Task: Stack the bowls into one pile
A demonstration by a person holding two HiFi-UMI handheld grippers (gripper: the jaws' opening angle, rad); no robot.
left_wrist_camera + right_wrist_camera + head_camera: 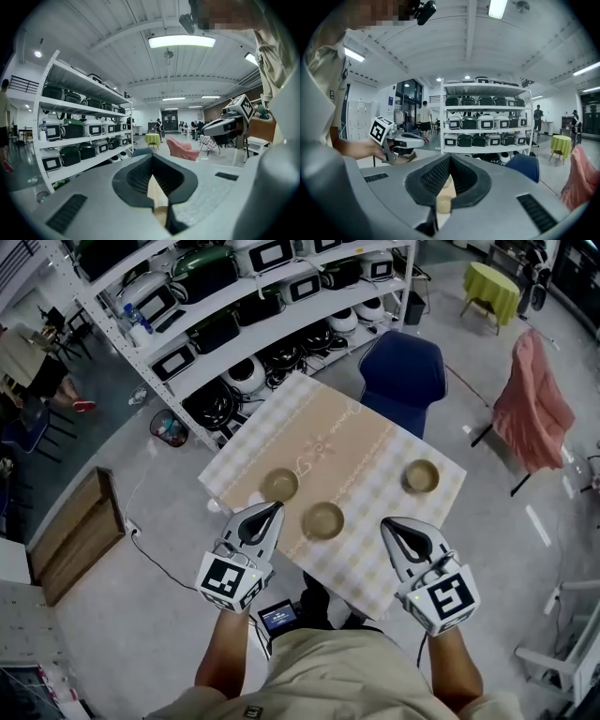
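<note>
On the checked table (375, 442): left bowl (279, 485), middle bowl (323, 520), right bowl (421, 476), all apart. Tools: left gripper (272, 509), right gripper (388, 524), both clenched, empty. Advice: open jaws wide, pinch one rim squarely before lifting.

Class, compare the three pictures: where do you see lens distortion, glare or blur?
Head view: even light, no hard shadows on the table, and the bowls are sharp. Left gripper view: strong fisheye bend with dark corners; the ceiling lamp glares white; the near foreground is soft. Right gripper view: same fisheye bend; the shelves look sharp, the near foreground is blurred.
</note>
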